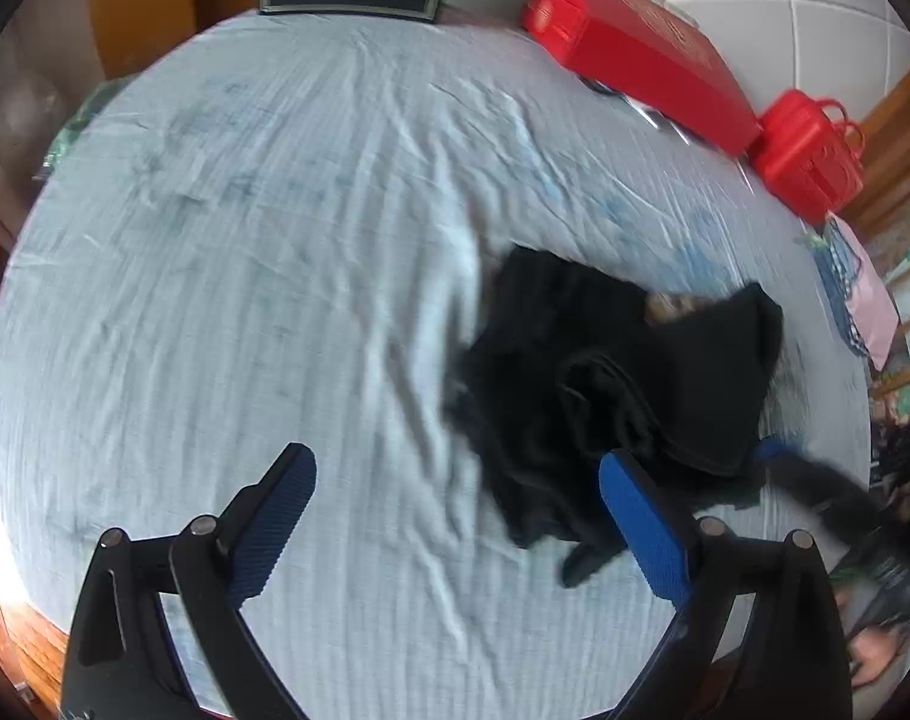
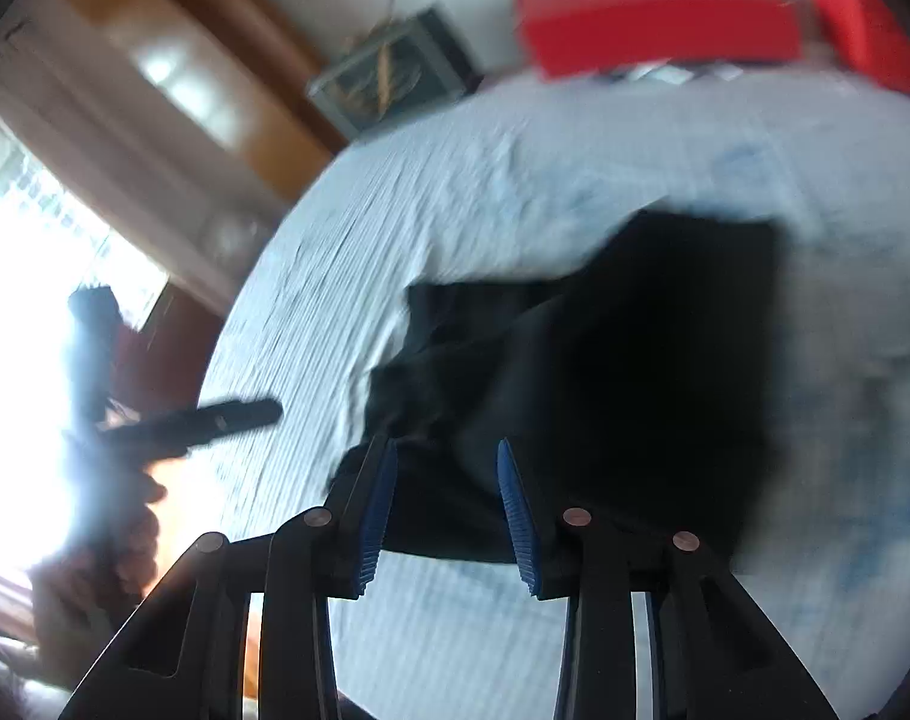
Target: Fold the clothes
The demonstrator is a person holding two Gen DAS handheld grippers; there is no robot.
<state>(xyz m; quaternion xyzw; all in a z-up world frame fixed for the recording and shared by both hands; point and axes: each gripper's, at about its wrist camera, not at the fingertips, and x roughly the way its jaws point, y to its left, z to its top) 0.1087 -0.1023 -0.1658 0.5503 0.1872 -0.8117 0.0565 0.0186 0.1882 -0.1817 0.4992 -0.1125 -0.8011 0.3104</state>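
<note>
A black garment (image 1: 611, 396) is seen bunched and only partly folded on a bed (image 1: 245, 240), with tidying left to be done. The left gripper (image 1: 455, 516) is held wide and empty; the right gripper (image 2: 446, 510) is partly parted, nothing gripped, over the cloth's edge.

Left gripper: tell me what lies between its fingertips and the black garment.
In the left wrist view, only wrinkled pale blue bedsheet lies between the open left gripper and the bunched black garment; the garment's near edge passes behind the right-hand finger.
</note>
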